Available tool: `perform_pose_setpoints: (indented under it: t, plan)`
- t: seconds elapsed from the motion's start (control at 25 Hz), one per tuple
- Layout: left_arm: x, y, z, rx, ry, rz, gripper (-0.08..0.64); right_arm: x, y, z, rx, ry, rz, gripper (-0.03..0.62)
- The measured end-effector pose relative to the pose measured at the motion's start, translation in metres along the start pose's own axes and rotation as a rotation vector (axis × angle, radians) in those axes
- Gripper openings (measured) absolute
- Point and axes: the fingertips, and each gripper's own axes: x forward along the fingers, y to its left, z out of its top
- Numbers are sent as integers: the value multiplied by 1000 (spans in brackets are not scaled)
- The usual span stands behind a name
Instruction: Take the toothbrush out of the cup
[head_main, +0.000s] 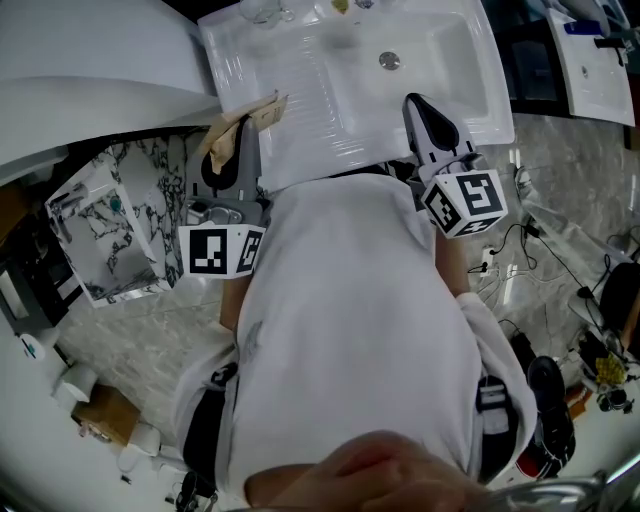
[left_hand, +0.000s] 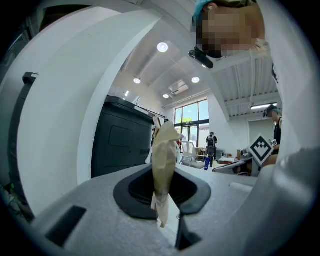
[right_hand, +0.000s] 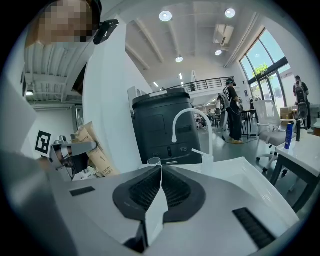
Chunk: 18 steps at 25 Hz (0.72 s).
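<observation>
The left claw (left_hand: 162, 192) is clamped on the paper-wrapped toothbrush (left_hand: 164, 160), which stands upright between its jaws. The right claw (right_hand: 160, 172) is closed and empty. The cup (right_hand: 154, 161) stands just beyond its tips on the sink (right_hand: 247, 171).

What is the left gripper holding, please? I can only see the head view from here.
Observer: The left gripper is shut on a brown paper packet, which stands upright between its jaws.
Operator: Thank you. And the other one?
Observer: The right gripper is shut with nothing between its jaws.
Operator: What lies ahead of it?
Observer: A clear cup stands on the sink, left of the white tap. I see no toothbrush in it.
</observation>
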Motion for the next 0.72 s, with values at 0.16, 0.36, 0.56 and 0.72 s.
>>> perform_pose_setpoints:
  t: [0.16, 0.36, 0.56, 0.72]
  plan:
    - [2, 1, 1, -2, -3, -6, 51, 2, 2, 1, -17, 6, 0, 17]
    - [3, 3, 1, -5, -8, -4, 51, 5, 3, 3, -28, 6, 4, 17]
    - [3, 6, 0, -10, -6, 3, 51, 9, 4, 3, -36, 12, 9, 17]
    - [3, 8, -3, -16, 0, 7, 51, 10, 4, 1, -38, 18, 12, 17]
